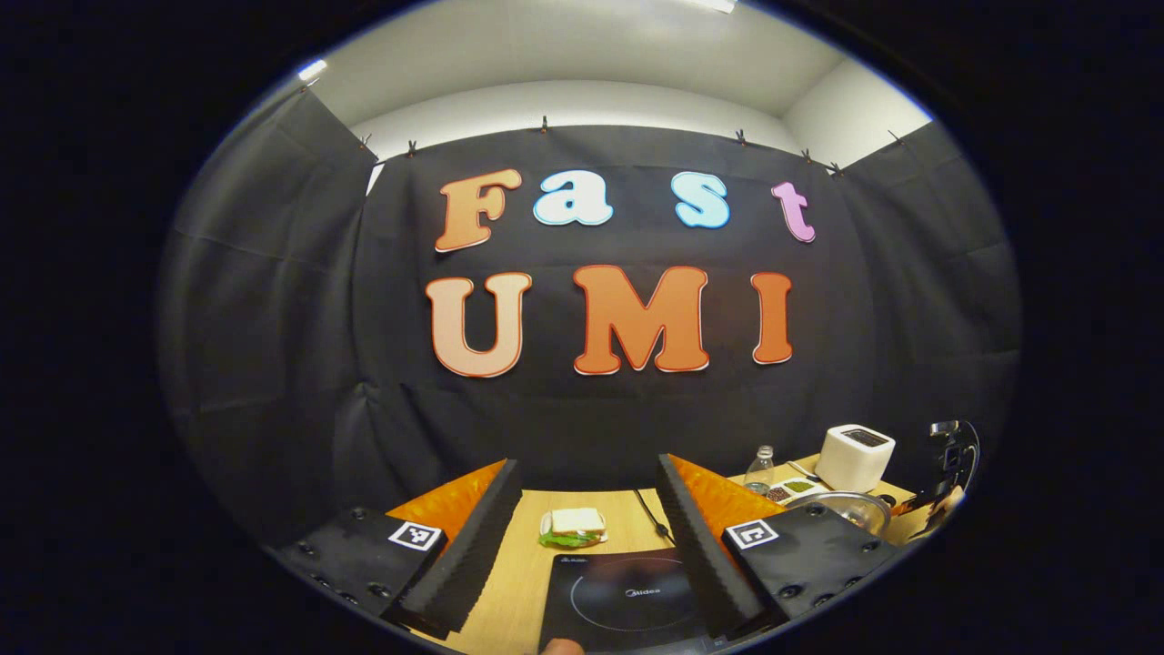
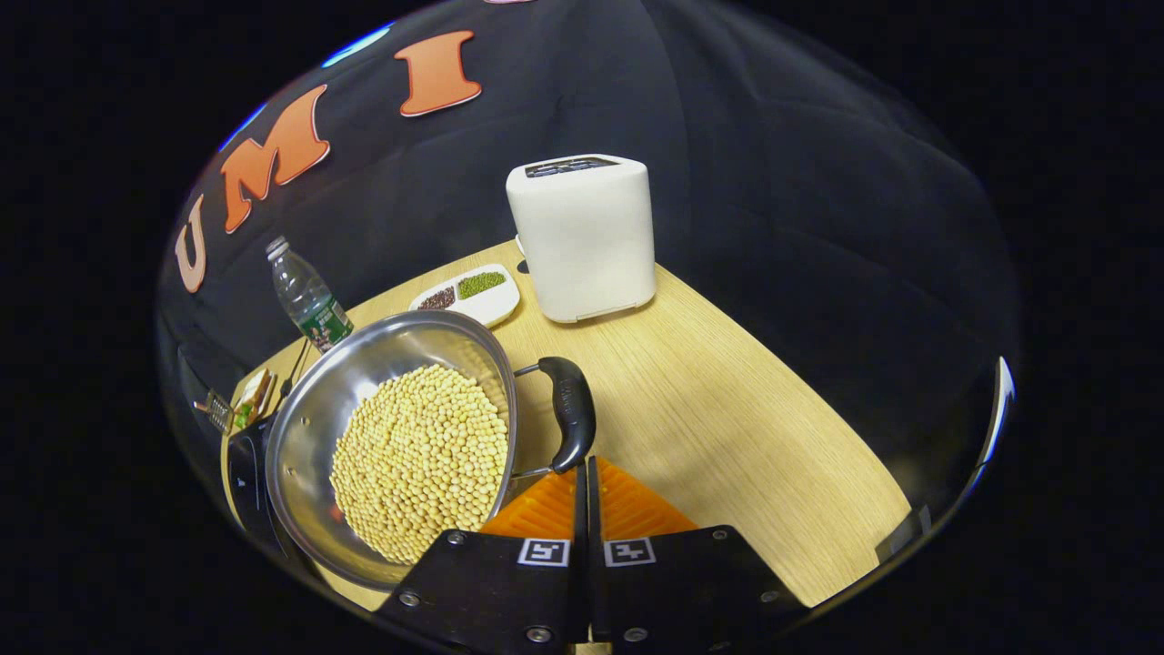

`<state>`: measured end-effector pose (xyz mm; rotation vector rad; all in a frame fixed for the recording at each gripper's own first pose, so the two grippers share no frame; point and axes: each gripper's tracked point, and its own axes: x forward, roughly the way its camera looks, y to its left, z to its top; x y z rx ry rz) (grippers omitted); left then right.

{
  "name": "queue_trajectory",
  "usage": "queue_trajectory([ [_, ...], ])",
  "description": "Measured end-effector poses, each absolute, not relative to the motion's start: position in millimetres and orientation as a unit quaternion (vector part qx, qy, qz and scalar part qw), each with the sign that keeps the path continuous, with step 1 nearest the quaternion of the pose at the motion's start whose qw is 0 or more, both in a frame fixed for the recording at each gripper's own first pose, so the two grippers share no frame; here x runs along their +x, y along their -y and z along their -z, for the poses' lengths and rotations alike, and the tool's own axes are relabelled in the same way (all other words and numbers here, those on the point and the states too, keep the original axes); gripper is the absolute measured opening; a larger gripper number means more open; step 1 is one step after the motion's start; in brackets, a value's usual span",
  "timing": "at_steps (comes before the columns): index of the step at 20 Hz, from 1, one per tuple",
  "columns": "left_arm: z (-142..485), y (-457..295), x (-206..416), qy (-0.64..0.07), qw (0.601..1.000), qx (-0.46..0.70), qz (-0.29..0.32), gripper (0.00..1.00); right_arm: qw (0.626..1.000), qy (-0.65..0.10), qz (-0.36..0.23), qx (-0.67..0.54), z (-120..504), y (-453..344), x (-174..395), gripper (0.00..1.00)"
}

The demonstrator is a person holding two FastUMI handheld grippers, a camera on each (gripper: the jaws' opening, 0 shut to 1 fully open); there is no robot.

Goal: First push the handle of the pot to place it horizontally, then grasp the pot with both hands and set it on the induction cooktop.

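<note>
Steel and heaped with pale beans, the pot (image 2: 400,446) sits on the wooden counter (image 2: 727,428) just left of and ahead of the right tongs (image 2: 583,468), whose two orange fingers are pressed together with nothing between them. Their joined tip lies right at the near end of the pot's black handle (image 2: 569,411) — touching it or a hair short, I cannot tell which. That handle runs near to far in the right gripper view, hung off the pot's right side on two wire arms, so its long axis points roughly along the tongs rather than across them. My judgement is that the push on the handle is the step in hand, and it falls to the right tongs, which are far nearer. In the left gripper view the left tongs (image 1: 589,532) stand wide apart and empty over the black induction cooktop (image 1: 627,596), with the pot well off to the right at the counter's far side. Beyond the pot stand a white toaster (image 2: 582,236), a small dish of beans (image 2: 466,293) and a water bottle (image 2: 307,298) — none in the way.
</note>
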<state>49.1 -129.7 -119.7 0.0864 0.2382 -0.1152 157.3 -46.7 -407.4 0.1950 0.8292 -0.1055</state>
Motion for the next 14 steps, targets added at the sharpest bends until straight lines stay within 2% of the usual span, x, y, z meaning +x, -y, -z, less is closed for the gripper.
queue_trajectory([
  [7, 191, 196, 55, -0.167, 0.982, 0.032, 0.084, 0.99, 0.914, -0.393, 0.047, 0.084, 408, 47, 185, 0.00],
  [9, 214, 226, 54, -0.172, 0.979, 0.024, 0.103, 0.99, 0.915, -0.393, 0.064, 0.069, 406, 58, 181, 0.00],
  [12, 251, 266, 50, -0.193, 0.973, 0.011, 0.123, 0.99, 0.925, -0.366, 0.089, 0.052, 387, 77, 182, 0.00],
  [14, 270, 295, 49, -0.201, 0.970, -0.002, 0.138, 0.99, 0.934, -0.341, 0.078, 0.077, 366, 73, 182, 0.00],
])
